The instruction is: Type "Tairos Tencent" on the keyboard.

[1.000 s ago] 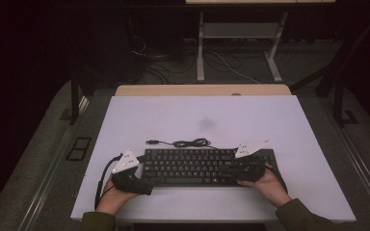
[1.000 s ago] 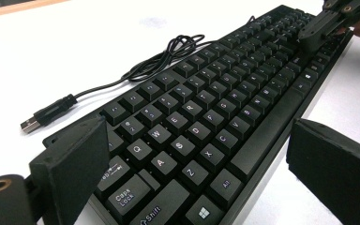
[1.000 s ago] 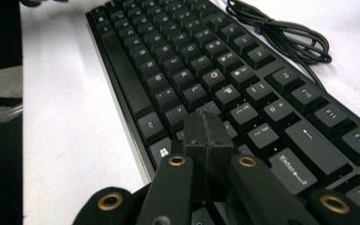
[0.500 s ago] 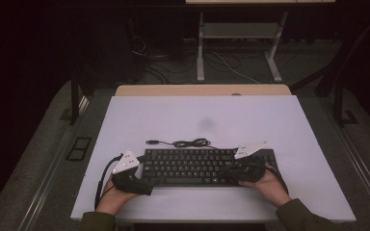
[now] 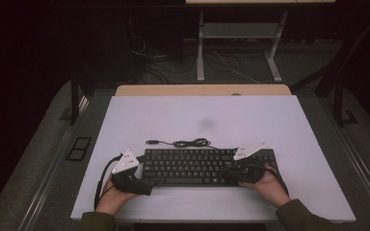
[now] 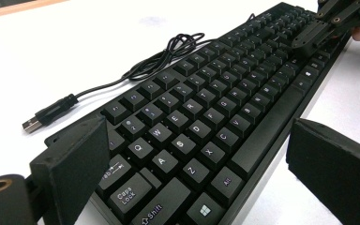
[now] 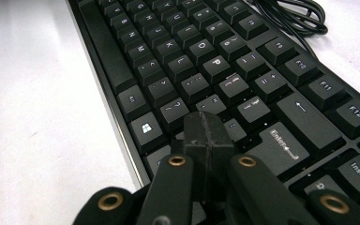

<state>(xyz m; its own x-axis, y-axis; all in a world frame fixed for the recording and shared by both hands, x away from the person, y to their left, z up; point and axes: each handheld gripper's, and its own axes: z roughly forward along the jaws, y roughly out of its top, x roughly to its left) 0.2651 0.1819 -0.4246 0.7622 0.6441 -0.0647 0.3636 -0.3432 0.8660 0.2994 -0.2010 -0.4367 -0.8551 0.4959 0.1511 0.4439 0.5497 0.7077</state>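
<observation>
While I look down from the high view, the black keyboard [image 5: 200, 167] lies flat near the front edge of the white table [image 5: 279, 120], its cable [image 5: 183, 143] coiled just behind it, with the left gripper [image 5: 137, 174] at its left end and the right gripper [image 5: 238, 169] over its right end. In the left gripper view I see the jaws apart, straddling the keyboard's [image 6: 206, 117] left end, pads clear of it. In the right gripper view the jaws are pressed together, empty, tips over the keys left of Enter [image 7: 283, 143].
</observation>
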